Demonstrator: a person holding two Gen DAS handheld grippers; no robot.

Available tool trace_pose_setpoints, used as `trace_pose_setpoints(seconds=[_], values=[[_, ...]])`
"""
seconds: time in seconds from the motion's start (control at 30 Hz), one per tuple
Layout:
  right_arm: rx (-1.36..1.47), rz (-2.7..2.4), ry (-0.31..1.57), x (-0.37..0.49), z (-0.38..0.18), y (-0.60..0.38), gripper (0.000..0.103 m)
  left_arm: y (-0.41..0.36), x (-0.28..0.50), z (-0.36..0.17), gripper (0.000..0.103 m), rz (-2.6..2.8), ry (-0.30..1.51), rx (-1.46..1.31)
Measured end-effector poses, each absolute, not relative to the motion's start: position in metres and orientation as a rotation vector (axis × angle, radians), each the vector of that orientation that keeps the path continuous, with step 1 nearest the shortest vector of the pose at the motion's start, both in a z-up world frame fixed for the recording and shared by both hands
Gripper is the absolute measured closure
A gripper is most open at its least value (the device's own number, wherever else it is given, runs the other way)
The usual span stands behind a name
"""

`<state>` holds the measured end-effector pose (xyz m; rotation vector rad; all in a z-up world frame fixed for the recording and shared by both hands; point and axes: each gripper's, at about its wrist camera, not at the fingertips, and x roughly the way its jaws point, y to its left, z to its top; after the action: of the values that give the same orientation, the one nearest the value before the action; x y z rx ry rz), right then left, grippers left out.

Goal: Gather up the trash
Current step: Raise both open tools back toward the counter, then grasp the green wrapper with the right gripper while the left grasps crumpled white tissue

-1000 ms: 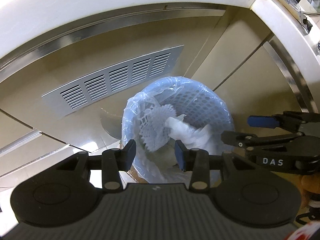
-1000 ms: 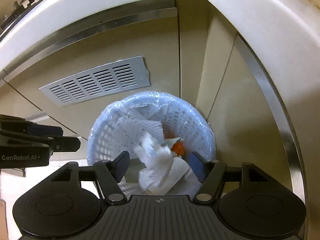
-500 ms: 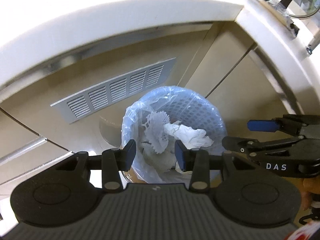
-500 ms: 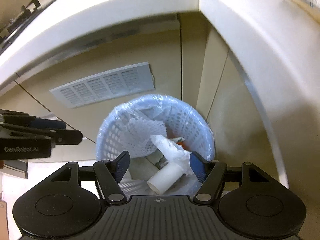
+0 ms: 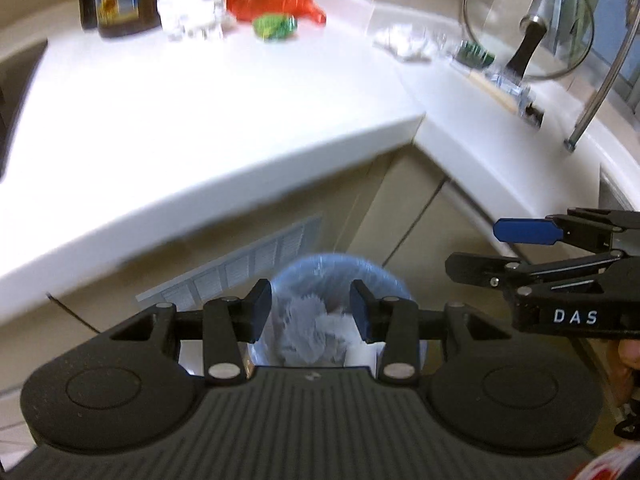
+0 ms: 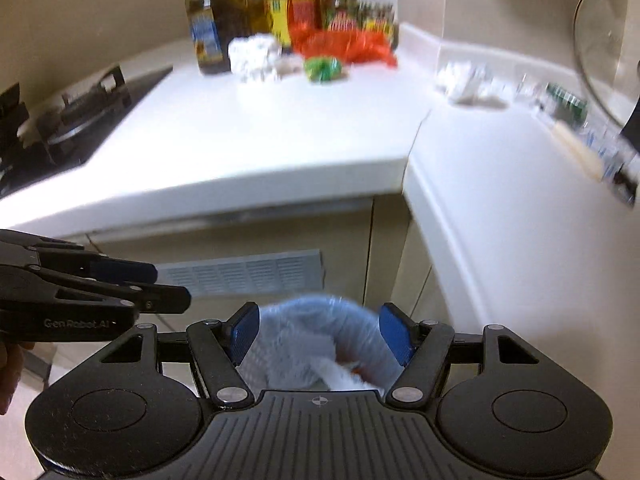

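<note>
Both grippers have risen from the bin [image 5: 340,276] to the countertop [image 5: 200,112], fingers apart, empty.

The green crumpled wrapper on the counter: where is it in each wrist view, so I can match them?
Left wrist view: green wrapper near the top, left of centre, on the white counter.
Right wrist view: green wrapper near the top centre.
Shared landmark: the red bag just behind it in both views.
</note>
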<state>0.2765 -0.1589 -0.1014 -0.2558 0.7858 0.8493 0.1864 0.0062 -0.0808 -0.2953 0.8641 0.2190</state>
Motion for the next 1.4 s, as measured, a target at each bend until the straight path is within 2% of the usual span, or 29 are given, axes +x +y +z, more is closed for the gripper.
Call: trace_pose_setpoints(seconds=[0.5, 0.7, 0.97, 1.13, 1.23, 1.4], values=[[-0.181, 0.847, 0.640, 0.288, -0.051, -0.156, 0.036, 0.032, 0.197, -0.024, 0.052, 0.284, 0.725, -0.227], [-0.174, 0.860, 0.632, 0.295, -0.049, -0.149, 0.036, 0.044, 0.200, -0.020, 0.048, 0.310, 0.715, -0.224], [-0.162, 0.882, 0.619, 0.319, -0.040, -0.128, 0.036, 0.066, 0.215, -0.011, 0.036, 0.342, 0.696, -0.208], [-0.152, 0.898, 0.608, 0.343, -0.032, -0.107, 0.036, 0.082, 0.230, -0.006, 0.032, 0.365, 0.686, -0.187], [-0.143, 0.909, 0.599, 0.357, -0.028, -0.093, 0.036, 0.091, 0.238, -0.003, 0.026, 0.384, 0.675, -0.178], [-0.130, 0.925, 0.602, 0.382, -0.025, -0.066, 0.036, 0.111, 0.257, -0.004, 0.025, 0.407, 0.680, -0.178]])
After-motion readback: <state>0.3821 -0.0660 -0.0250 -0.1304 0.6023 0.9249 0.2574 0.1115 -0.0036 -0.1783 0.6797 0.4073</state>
